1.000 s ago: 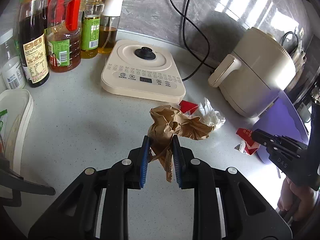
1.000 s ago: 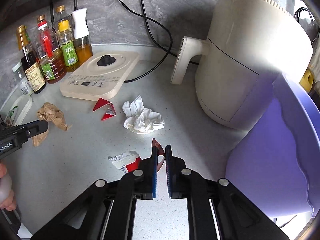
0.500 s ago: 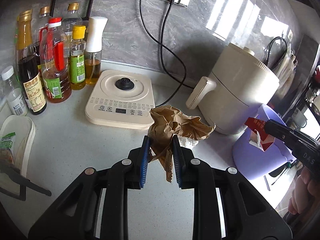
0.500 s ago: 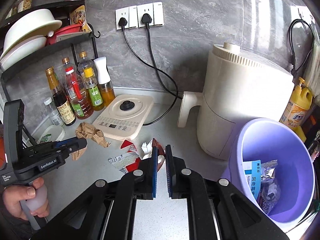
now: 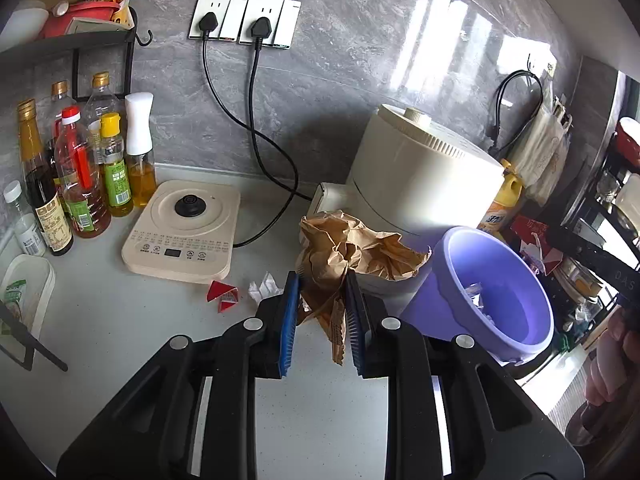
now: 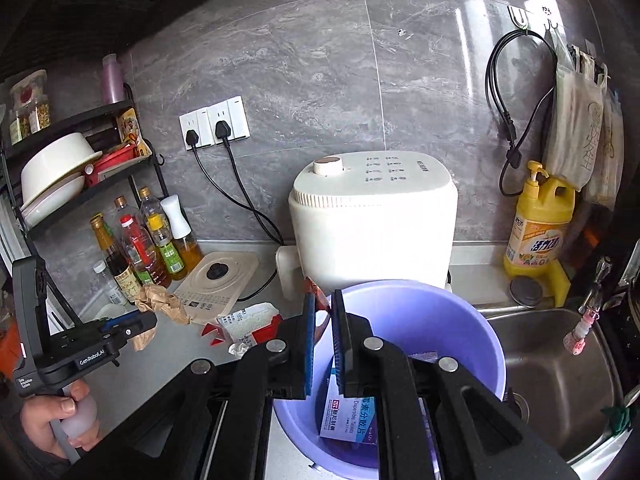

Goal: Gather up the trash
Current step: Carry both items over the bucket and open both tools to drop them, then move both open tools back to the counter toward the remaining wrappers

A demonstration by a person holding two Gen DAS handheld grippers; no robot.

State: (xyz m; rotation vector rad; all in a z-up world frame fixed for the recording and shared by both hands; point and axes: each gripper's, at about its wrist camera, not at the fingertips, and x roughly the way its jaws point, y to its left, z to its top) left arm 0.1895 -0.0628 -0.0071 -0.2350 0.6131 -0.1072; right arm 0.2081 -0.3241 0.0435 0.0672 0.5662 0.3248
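Observation:
My left gripper [image 5: 322,292] is shut on a crumpled brown paper bag [image 5: 352,246] and holds it above the counter, left of the purple bin [image 5: 496,292]. My right gripper [image 6: 321,316] is shut on a torn red and white carton [image 6: 252,322], held over the left rim of the purple bin [image 6: 420,320]; the carton [image 5: 534,246] also shows at the right in the left wrist view. The bin holds a blue and white box [image 6: 352,420] and wrappers. Red carton scraps [image 5: 222,296] and a white tissue [image 5: 262,286] lie on the counter.
A cream air fryer [image 5: 420,176] stands behind the bin. A cream induction base [image 5: 182,228] and several oil bottles [image 5: 80,176] stand at the left. A steel sink [image 6: 552,380] and yellow detergent bottle [image 6: 540,228] are at the right. Black cords run to wall sockets [image 5: 244,20].
Both grippers have risen from the counter with their loads and moved right, toward the purple bin. The right gripper now holds the carton at the bin's rim.

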